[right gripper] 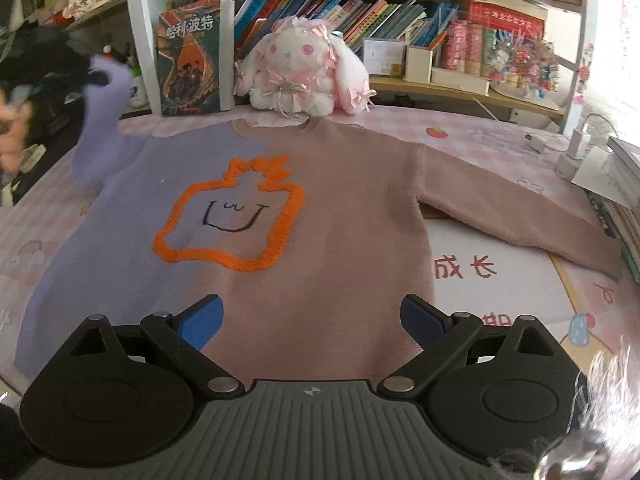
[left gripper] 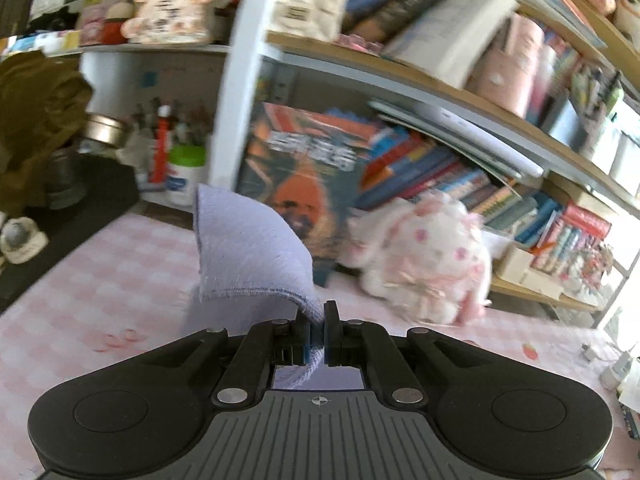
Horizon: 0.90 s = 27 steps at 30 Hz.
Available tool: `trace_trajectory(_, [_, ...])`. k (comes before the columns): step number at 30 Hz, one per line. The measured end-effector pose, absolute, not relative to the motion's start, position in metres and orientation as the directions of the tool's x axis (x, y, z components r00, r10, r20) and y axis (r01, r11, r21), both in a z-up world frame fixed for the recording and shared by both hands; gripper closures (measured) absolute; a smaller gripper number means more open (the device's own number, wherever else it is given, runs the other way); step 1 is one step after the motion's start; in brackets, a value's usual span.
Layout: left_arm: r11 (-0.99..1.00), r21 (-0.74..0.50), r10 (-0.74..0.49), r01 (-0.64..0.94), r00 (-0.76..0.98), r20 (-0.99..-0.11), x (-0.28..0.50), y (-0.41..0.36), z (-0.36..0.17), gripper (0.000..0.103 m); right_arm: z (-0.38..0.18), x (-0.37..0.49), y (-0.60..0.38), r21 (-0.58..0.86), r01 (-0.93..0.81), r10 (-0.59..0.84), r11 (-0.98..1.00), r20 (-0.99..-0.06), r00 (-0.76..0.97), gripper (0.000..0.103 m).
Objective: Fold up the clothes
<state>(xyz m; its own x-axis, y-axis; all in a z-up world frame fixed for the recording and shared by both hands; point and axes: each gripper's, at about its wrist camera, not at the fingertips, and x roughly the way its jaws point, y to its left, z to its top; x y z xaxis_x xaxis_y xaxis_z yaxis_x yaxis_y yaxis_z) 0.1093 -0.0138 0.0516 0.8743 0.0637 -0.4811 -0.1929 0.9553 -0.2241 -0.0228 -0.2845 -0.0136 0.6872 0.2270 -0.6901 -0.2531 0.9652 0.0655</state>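
A sweater [right gripper: 328,216], lilac on its left half and dusty pink on its right, lies flat and face up on the pink checked table cover [right gripper: 500,136], with an orange outline and a small face on the chest. Its pink right sleeve [right gripper: 520,216] stretches out to the right. My left gripper [left gripper: 316,320] is shut on the lilac left sleeve cuff [left gripper: 248,248] and holds it lifted above the table; it also shows in the right wrist view [right gripper: 94,78] at the far left. My right gripper [right gripper: 312,320] is open and empty above the sweater's lower hem.
A white and pink plush rabbit [right gripper: 304,76] and a standing book [right gripper: 190,56] sit at the table's back edge against the bookshelf [right gripper: 440,28]. A charger and cable [right gripper: 576,140] and stacked books [right gripper: 624,200] lie at the right edge. Jars and pens [left gripper: 176,156] stand at the back left.
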Motion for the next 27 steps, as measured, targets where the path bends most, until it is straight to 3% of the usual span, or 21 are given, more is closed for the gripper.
trace_trajectory(17, [0.991, -0.125, -0.035, -0.053, 0.789, -0.614, 0.151, -0.145, -0.005, 0.097, -0.025, -0.018, -0.355, 0.102, -0.206, 0.215, 0.973, -0.722, 0.657, 0.007])
trace_trajectory(21, [0.997, -0.077, -0.046, -0.009, 0.727, -0.685, 0.154, -0.161, -0.024, 0.085, -0.026, -0.019, -0.362, 0.104, -0.188, 0.204, 0.977, -0.728, 0.655, 0.007])
trace_trajectory(24, [0.994, -0.071, -0.108, 0.083, 0.723, -0.682, 0.139, -0.17, -0.022, 0.063, -0.026, -0.02, -0.363, 0.104, -0.186, 0.202, 0.977, -0.728, 0.655, 0.007])
trace_trajectory(25, [0.992, -0.063, -0.125, 0.111, 0.73, -0.672, 0.131, -0.172, -0.019, 0.051, -0.026, -0.019, -0.362, 0.106, -0.188, 0.205, 0.976, -0.728, 0.654, 0.007])
trace_trajectory(27, [0.985, -0.037, -0.151, 0.166, 0.75, -0.644, 0.112, -0.174, -0.011, 0.046, -0.026, -0.018, -0.361, 0.113, -0.198, 0.217, 0.974, -0.728, 0.65, 0.007])
